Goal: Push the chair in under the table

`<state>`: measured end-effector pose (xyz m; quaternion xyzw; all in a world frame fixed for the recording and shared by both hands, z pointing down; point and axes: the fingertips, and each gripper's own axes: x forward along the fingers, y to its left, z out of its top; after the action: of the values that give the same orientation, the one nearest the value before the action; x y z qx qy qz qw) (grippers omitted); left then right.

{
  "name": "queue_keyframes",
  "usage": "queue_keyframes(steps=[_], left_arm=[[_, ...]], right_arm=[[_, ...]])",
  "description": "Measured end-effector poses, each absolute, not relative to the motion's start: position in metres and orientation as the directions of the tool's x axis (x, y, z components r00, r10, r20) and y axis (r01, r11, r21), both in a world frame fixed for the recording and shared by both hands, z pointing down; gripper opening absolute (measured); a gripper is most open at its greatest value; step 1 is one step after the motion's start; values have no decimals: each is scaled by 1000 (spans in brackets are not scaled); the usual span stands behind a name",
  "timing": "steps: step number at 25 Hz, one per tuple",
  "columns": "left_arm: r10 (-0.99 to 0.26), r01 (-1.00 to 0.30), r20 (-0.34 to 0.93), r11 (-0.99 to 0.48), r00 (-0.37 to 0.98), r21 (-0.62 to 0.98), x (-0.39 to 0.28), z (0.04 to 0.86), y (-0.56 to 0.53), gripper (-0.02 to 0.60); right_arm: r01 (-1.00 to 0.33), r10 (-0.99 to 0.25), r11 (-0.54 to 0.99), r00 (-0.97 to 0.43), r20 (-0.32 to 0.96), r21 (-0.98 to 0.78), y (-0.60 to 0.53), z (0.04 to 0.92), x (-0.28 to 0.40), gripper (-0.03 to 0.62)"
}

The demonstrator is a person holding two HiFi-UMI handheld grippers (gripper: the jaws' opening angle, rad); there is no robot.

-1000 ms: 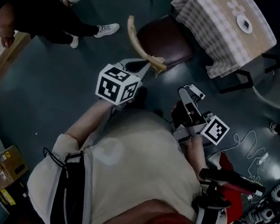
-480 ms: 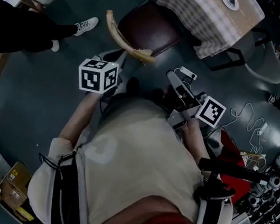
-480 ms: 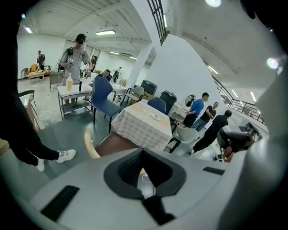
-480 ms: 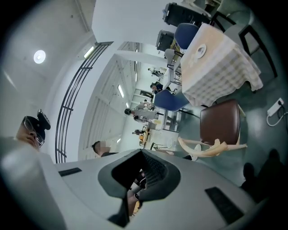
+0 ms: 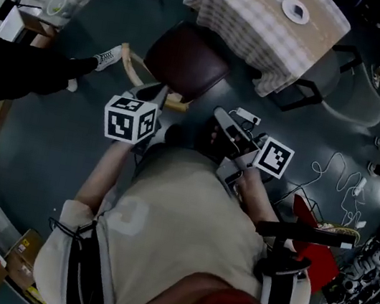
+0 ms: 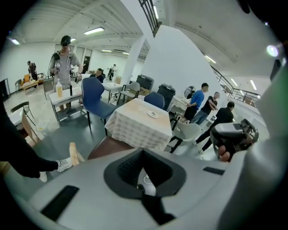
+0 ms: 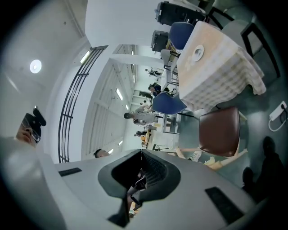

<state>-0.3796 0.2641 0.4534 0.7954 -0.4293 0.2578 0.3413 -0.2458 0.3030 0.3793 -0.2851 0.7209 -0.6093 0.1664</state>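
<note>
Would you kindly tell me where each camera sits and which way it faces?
Head view: on the person's head, looking steeply down at the brown-seated wooden chair and checked-cloth table; beige-shirted torso, forearms, left gripper and right gripper show.
Left gripper view: rides the left gripper, facing chair and table over its shut jaws; the right gripper shows at right.
Right gripper view: rides the right gripper, tipped sideways, facing the same chair over shut jaws.
Shared: all three see chair and table.

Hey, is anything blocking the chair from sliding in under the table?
Nothing visible: the chair faces the table with its seat right at the hanging cloth. The cloth hides what's underneath.
</note>
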Motion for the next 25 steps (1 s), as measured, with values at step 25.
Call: queue_keyframes(steps=[25], left_arm=[[-469, -991, 876, 9, 113, 132, -401, 548, 250, 6]], right_arm=[[-123, -527, 62, -847, 72, -991, 230, 410, -146, 12]])
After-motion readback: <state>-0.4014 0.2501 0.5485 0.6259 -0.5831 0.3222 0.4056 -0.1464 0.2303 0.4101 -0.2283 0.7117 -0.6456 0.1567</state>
